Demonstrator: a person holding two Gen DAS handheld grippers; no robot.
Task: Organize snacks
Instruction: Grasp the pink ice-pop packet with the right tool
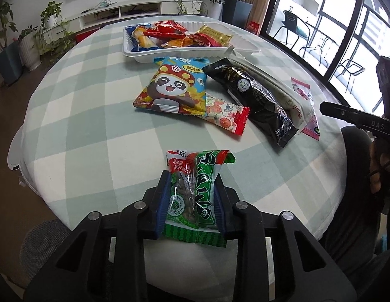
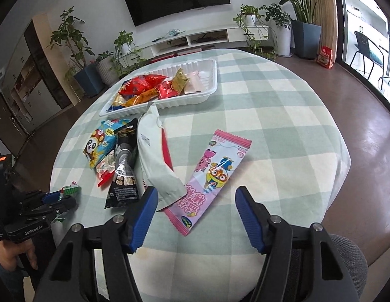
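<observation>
My left gripper [image 1: 192, 183] is shut on a green snack packet [image 1: 195, 191] and holds it over the near part of the table; the same gripper shows in the right wrist view [image 2: 60, 198]. My right gripper [image 2: 195, 201] is open and empty, just above the near end of a pink snack packet [image 2: 215, 176]. A white tray [image 1: 134, 50] at the far side holds several red, orange and gold snacks; it also shows in the right wrist view [image 2: 210, 90]. Loose on the table lie a panda chip bag [image 1: 177, 88], a black packet [image 1: 258, 95] and a white pouch [image 2: 154, 156].
The round table has a green and white checked cloth [image 1: 94, 125]. A small red-edged packet [image 1: 227, 118] lies under the panda bag. Potted plants [image 2: 76, 50], a TV unit and a window stand around the room. A grey chair [image 2: 351, 254] sits at the near edge.
</observation>
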